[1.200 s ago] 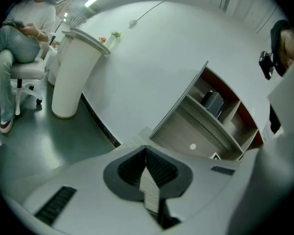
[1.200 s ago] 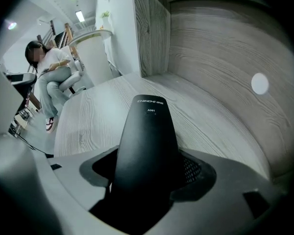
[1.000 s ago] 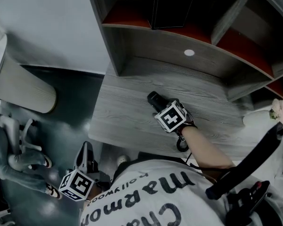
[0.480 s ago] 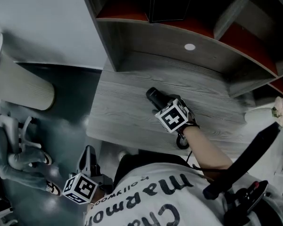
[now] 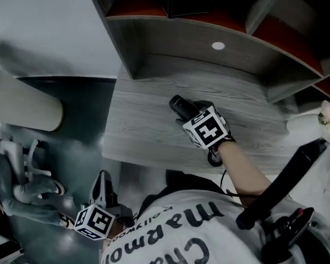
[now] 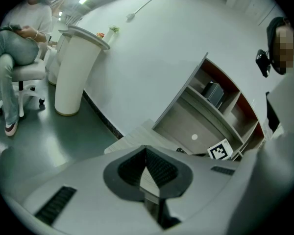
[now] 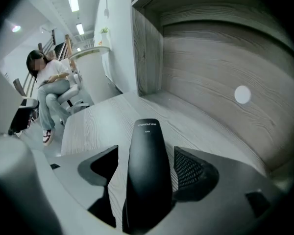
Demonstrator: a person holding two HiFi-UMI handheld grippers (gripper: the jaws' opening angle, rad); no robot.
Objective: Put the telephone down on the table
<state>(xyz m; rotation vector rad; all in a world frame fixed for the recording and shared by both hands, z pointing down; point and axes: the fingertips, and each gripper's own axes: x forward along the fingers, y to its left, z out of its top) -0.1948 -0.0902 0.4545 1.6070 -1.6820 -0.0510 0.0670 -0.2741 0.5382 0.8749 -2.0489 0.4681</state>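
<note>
Table (image 5: 148,125): grey wood-grain top, with a shelf unit (image 5: 181,43) of the same grain and red inner faces standing on its far edge. A pale column (image 5: 22,103) stands on the dark floor well to the left of the table. Right gripper (image 5: 190,114), marker cube up, is over the middle of the table, jaws pointing toward the shelf unit. In the right gripper view its jaws (image 7: 147,155) flank and pinch the telephone (image 7: 148,190). Left gripper (image 5: 102,187) hangs off the table's near-left corner, over the floor. In the left gripper view its ribbed pads (image 6: 159,168) meet at the tips with nothing between them. Telephone (image 5: 180,106): black, smooth, slightly glossy handset, long and narrow. Its rounded free end sticks out past the jaws over the tabletop and carries a small line of pale print, too small to read. Cannot tell whether it touches the table. Small white disc (image 7: 242,94) on the shelf unit's back panel, above the table.
</note>
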